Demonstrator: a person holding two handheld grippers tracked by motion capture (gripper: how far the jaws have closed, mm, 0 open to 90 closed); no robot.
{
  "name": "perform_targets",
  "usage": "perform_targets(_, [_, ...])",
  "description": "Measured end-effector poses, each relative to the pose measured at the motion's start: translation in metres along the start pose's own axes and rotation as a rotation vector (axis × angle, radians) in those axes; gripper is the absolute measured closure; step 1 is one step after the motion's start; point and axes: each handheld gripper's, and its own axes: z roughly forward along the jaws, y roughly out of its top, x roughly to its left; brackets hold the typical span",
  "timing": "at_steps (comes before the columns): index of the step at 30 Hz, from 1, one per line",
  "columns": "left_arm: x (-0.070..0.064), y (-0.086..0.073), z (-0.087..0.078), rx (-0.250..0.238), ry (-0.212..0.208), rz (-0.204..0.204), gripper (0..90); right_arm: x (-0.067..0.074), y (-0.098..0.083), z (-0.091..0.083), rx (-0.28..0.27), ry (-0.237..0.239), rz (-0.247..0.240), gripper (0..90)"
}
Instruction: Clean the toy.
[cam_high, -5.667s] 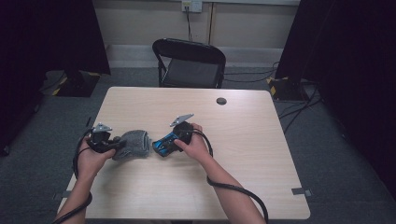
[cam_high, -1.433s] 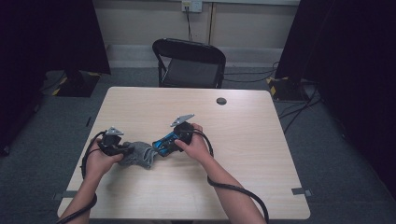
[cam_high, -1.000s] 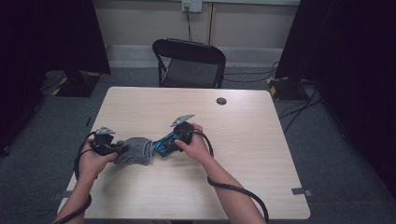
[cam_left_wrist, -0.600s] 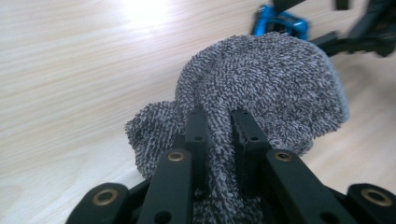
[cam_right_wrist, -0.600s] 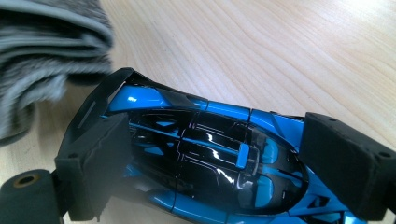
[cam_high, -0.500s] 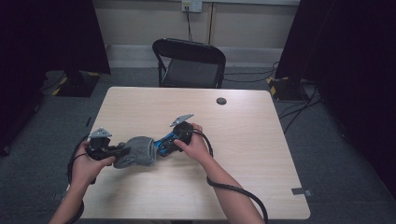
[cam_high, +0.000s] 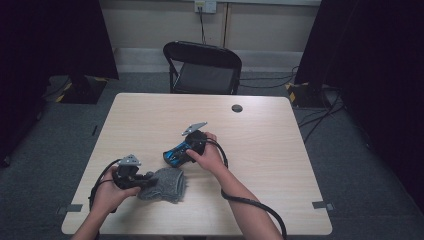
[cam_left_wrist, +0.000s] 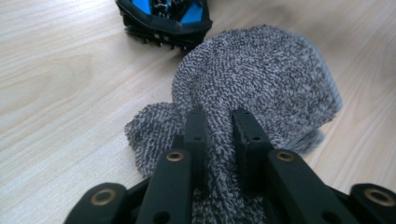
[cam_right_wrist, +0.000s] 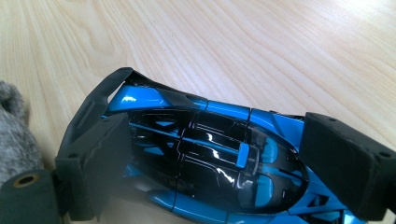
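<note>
A blue and black toy car (cam_high: 172, 156) lies on the wooden table (cam_high: 280, 165). My right gripper (cam_high: 177, 151) is shut on it, one pad on each side of its body (cam_right_wrist: 210, 158). A grey knitted cloth (cam_high: 166, 184) lies in front of the car, near the table's front edge. My left gripper (cam_high: 149, 180) is shut on a fold of that cloth (cam_left_wrist: 261, 74); its jaws have just eased open a little, with the fold still pinched between them. In the left gripper view, the car's end (cam_left_wrist: 163, 14) shows just beyond the cloth.
A small black round disc (cam_high: 237, 108) sits at the table's far side. A black folding chair (cam_high: 202, 65) stands behind the table. The right gripper's cable (cam_high: 250, 205) trails along the forearm to the front edge.
My left hand has drawn the grey cloth toward the front edge, away from the car. The right hand and the car have stayed put.
</note>
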Motion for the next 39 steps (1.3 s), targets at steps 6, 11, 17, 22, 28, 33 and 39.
perform_targets(6, [0.003,0.003,-0.003,-0.058,-0.045,0.06,63.6,0.0,0.0,0.0,-0.003,0.002,0.002,8.9])
perform_targets(11, [0.001,0.009,-0.003,-0.11,-0.083,0.152,54.4,0.0,-0.001,0.0,-0.006,0.003,0.004,8.9])
perform_targets(17, [-0.003,0.007,0.014,-0.021,-0.095,0.205,42.8,0.0,-0.001,0.0,-0.006,0.003,0.004,8.9])
perform_targets(22, [-0.003,0.002,0.026,0.02,-0.072,0.258,38.7,0.0,-0.001,0.0,-0.009,0.002,0.004,8.9])
perform_targets(28, [-0.002,0.0,0.026,0.049,-0.071,0.237,65.6,-0.001,-0.003,-0.001,-0.019,0.003,0.007,8.9])
perform_targets(33, [-0.003,0.007,0.013,0.046,-0.062,0.143,77.3,-0.002,-0.003,-0.001,-0.017,0.005,0.008,9.0])
perform_targets(39, [0.019,0.016,-0.019,-0.079,-0.045,0.021,77.6,-0.002,-0.004,-0.001,-0.024,0.008,0.008,8.9])
